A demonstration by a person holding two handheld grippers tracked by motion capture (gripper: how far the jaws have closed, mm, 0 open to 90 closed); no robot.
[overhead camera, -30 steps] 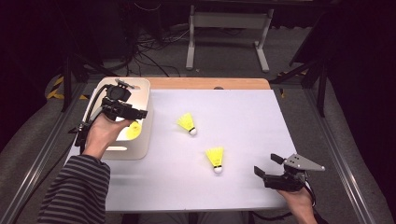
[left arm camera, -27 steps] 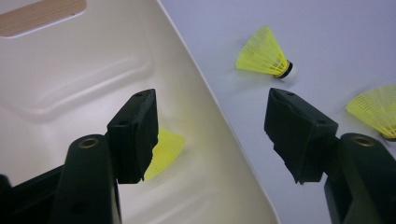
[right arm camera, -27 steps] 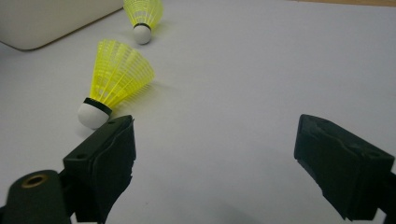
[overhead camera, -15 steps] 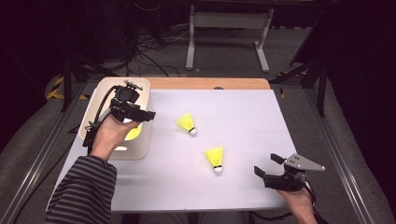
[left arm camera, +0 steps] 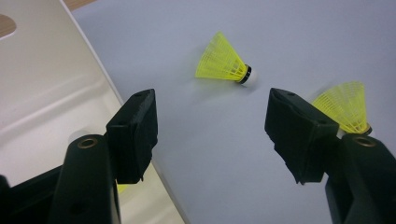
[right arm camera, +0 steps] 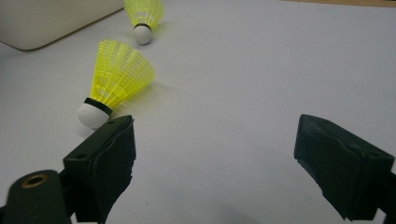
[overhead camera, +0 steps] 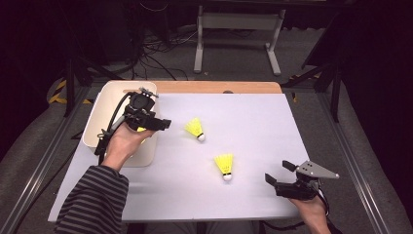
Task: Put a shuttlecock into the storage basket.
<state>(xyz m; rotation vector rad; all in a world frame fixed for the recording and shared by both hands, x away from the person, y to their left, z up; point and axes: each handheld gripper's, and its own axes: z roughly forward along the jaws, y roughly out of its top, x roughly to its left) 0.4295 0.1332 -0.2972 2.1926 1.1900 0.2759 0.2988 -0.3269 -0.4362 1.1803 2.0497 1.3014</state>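
Two yellow shuttlecocks lie on the pale table sheet: one [overhead camera: 195, 128] near the middle, the other [overhead camera: 225, 165] closer to the front. My left gripper [overhead camera: 163, 124] hangs open over the right rim of the white bin [overhead camera: 104, 105], empty, its jaws towards the nearer shuttlecock [left arm camera: 224, 63]. In the left gripper view the second shuttlecock [left arm camera: 348, 105] peeks out behind the right jaw. A bit of yellow [overhead camera: 141, 129] shows inside the bin under the hand. My right gripper [overhead camera: 276, 171] rests open at the front right, with the front shuttlecock [right arm camera: 116, 79] just beyond its left jaw.
The bin [left arm camera: 46, 93] stands at the table's left side. A wooden strip [overhead camera: 219, 87] runs along the far edge of the table. Beyond it stand a metal stand [overhead camera: 238, 29] and cables on the dark floor.
My left gripper has swung right, from over the bin's inside to above its right rim. The right gripper and both table shuttlecocks have stayed put.
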